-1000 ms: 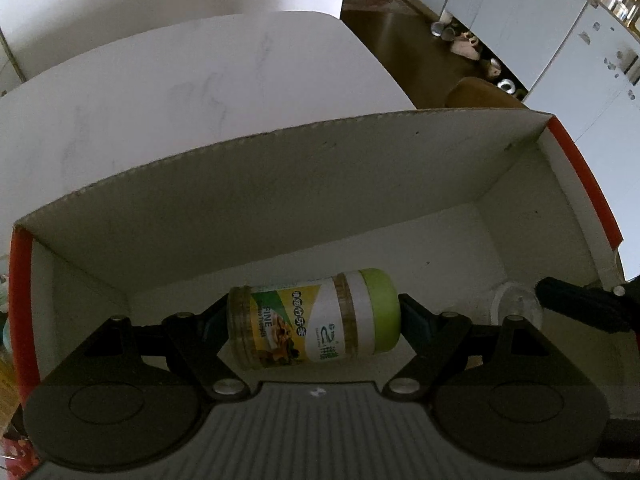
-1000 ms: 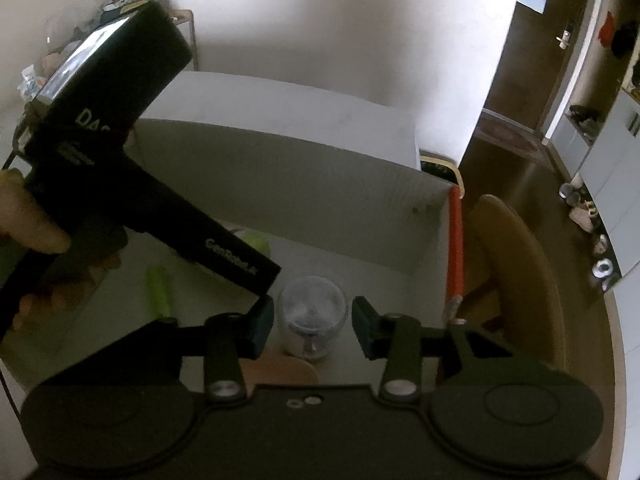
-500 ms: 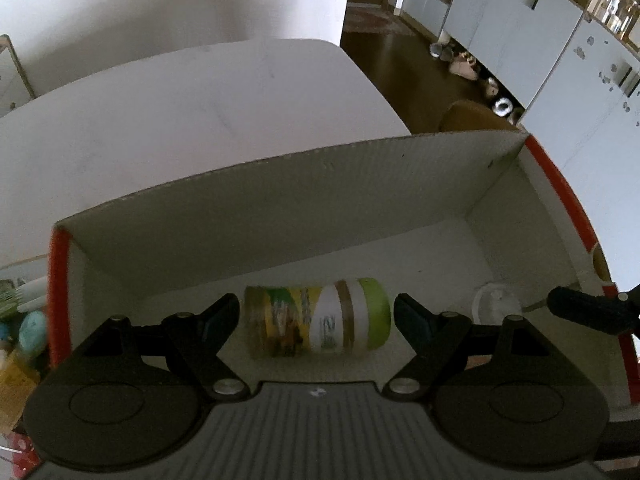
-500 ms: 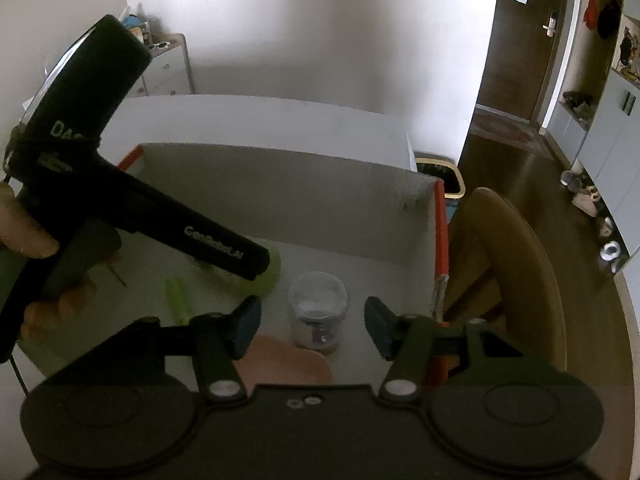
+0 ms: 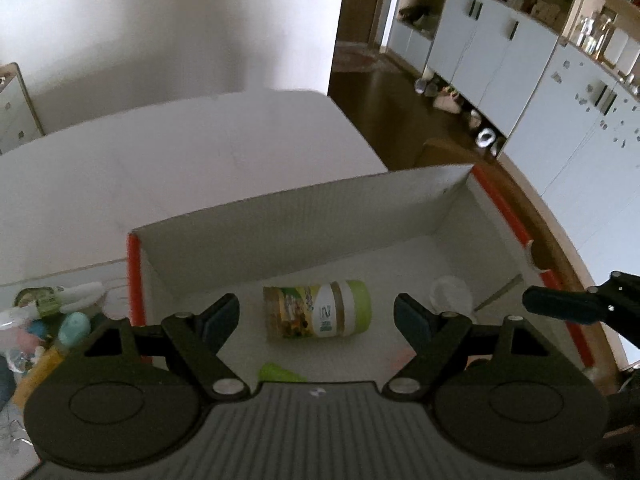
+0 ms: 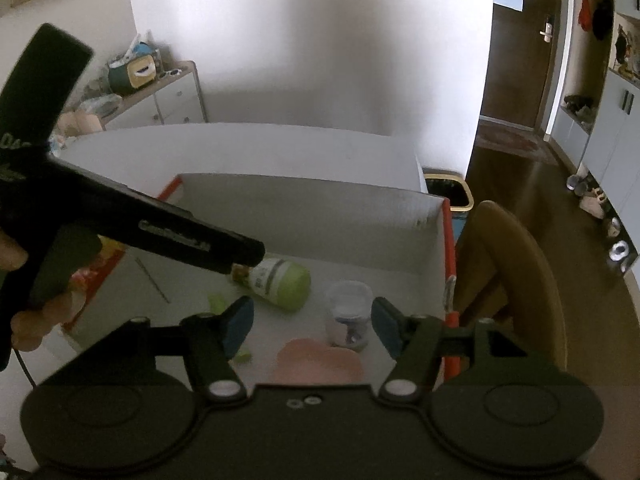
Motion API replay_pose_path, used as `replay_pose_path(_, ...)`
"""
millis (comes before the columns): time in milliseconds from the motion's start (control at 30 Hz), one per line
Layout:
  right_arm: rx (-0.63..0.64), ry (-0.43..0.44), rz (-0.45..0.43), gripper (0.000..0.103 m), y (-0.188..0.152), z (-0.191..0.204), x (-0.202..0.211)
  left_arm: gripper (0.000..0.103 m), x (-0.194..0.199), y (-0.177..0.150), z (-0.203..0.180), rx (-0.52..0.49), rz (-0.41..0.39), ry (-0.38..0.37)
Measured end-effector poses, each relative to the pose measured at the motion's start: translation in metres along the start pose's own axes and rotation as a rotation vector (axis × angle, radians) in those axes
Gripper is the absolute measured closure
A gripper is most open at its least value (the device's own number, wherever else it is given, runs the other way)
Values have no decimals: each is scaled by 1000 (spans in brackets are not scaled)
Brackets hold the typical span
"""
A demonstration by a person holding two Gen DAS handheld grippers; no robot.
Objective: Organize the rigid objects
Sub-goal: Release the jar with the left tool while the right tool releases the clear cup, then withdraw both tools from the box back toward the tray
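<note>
The green-capped jar (image 5: 318, 309) lay on its side on the cardboard box (image 5: 304, 232) floor, at 12 o'clock from the wide-open, empty left gripper (image 5: 316, 316), evidently deposited there. The right gripper (image 6: 312, 322), jaws just opened and gripping nothing, hung over the clear container (image 6: 347, 314) standing upright at the jar's 3 o'clock, judged likewise released for storage.

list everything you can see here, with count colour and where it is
cardboard box: 1, pale inside with red edges, on the white table
jar: 1, green lid, printed label, lying on its side on the box floor
clear tub: 1, see-through with white lid, upright, right of the jar
green pieces: at least 2, light green, near side of the box floor
pink thing: 1, box floor, partly hidden by the right gripper
small items: several, mixed colours, on the table left of the box
table: 1, white
chair: 1, brown, right of the box
left gripper: black, jaws open, above the jar
right gripper: black, jaws just opening, clear of the tub
</note>
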State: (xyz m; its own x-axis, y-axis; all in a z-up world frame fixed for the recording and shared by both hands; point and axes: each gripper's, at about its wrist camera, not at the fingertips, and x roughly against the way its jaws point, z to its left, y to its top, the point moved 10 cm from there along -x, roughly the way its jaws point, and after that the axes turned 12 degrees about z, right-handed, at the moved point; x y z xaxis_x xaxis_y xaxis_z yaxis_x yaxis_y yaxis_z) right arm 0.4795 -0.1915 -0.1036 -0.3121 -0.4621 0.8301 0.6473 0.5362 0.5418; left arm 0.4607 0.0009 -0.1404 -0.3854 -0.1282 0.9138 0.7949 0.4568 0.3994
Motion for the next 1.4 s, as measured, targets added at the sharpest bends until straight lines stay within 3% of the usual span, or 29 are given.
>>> replay_pose_path(333, -8, 53, -39, 23, -11, 29, 29, 18, 40, -13, 3, -4, -77, -33)
replay_pose_path(800, -59, 91, -112, 3, -16, 74, 56, 18, 96, -49, 35, -30, -188, -35)
replay_pose_path(1200, -67, 112, -133, 1, -16, 141, 56, 18, 121, -77, 97, -39, -199, -63)
replay_pose_path(1400, -82, 136, -124, 1, -16, 177, 45, 8, 131, -85, 135, -36, -207, -104)
